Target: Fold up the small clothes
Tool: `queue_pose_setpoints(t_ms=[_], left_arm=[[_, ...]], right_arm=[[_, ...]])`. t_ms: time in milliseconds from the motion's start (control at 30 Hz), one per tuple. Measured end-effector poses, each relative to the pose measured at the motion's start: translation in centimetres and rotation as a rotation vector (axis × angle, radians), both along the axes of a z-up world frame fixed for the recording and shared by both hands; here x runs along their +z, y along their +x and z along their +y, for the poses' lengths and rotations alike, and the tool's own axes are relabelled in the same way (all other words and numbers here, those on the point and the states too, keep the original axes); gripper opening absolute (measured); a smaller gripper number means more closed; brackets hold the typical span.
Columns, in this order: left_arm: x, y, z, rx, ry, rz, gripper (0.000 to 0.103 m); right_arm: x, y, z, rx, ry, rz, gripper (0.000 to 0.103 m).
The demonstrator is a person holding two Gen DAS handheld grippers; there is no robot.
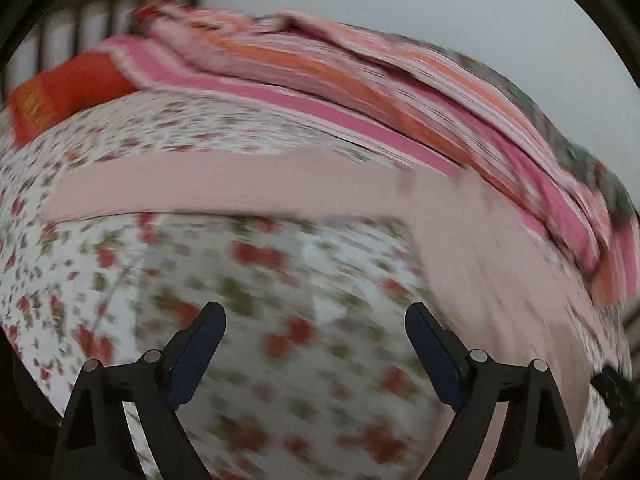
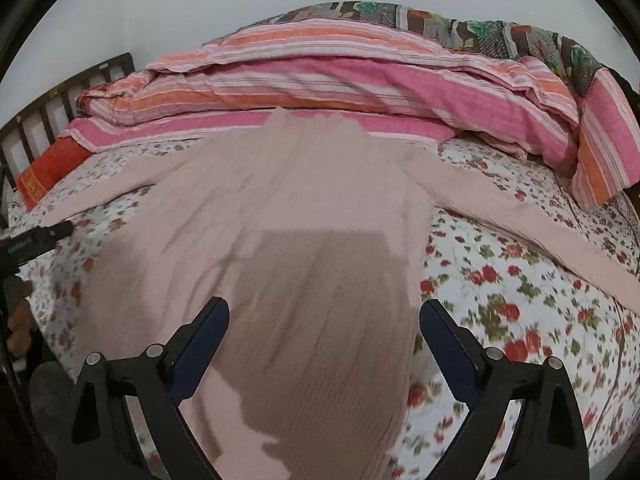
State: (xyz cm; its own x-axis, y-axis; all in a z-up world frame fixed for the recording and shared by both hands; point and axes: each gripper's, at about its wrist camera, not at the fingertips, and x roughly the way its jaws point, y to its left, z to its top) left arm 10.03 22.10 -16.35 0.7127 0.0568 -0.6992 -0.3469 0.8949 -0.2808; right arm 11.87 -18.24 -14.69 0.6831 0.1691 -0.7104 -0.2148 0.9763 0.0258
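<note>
The pink sweater (image 1: pixel 248 186) lies spread flat on the bed's floral sheet (image 1: pixel 168 280). In the left wrist view, blurred by motion, one long sleeve runs across the middle of the picture and the body fills the right side. The left gripper (image 1: pixel 316 316) hovers over bare sheet in front of that sleeve, its jaws wide apart and holding nothing. Behind the sweater a striped pink and orange quilt (image 1: pixel 320 92) is heaped; an orange pillow (image 1: pixel 68 88) with gold marks too smeared to read sits beside a dark slatted headboard (image 1: pixel 80 12).

In the right wrist view the sweater (image 2: pixel 280 208) shows ribbed knit, both sleeves stretched out to the sides, its far edge touching the quilt (image 2: pixel 320 76). The right gripper (image 2: pixel 324 316) hangs above the sweater's body, jaws wide apart and empty, casting a shadow on the knit. The orange pillow (image 2: pixel 48 176) bears gold lettering too small to read. The other gripper (image 2: pixel 36 240) pokes in at the left edge; its white print is illegible.
</note>
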Motion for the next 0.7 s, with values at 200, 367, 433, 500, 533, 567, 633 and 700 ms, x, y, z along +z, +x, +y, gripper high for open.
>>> queue_pose_setpoints(t_ms=[200, 367, 433, 500, 533, 567, 633, 700], left_arm=[[-2.9, 1.1, 8.4, 0.198, -0.138, 0.019, 0.070], [-3.1, 2.2, 12.3, 0.289, -0.140, -0.032, 0.063], [-3.2, 2.8, 13.9, 0.332, -0.158, -0.043, 0.059], [-3.3, 3.3, 15.2, 0.374, -0.152, -0.038, 0.052], [-3.3, 3.6, 15.7, 0.398, -0.137, -0.026, 0.047], [-3.3, 3.8, 16.0, 0.413, -0.119, -0.016, 0.044], [-2.7, 4.3, 16.1, 0.437, -0.046, 0.008, 0.017], [-1.9, 4.6, 15.6, 0.418, -0.008, 0.019, 0.008]], right_arm=[[-0.9, 3.4, 0.0, -0.019, 0.039, 0.022, 0.095], [-1.4, 6.0, 0.1, -0.031, 0.054, 0.028, 0.095], [-1.6, 6.9, 0.1, -0.034, 0.061, 0.028, 0.095], [-1.7, 7.5, -0.3, -0.039, 0.078, 0.025, 0.095], [-1.8, 7.7, -0.5, -0.042, 0.088, 0.024, 0.095], [-2.0, 7.8, -0.7, -0.049, 0.101, 0.024, 0.095], [-2.3, 8.1, -1.5, -0.073, 0.127, 0.039, 0.095], [-2.1, 8.0, -2.2, -0.084, 0.138, 0.042, 0.095]])
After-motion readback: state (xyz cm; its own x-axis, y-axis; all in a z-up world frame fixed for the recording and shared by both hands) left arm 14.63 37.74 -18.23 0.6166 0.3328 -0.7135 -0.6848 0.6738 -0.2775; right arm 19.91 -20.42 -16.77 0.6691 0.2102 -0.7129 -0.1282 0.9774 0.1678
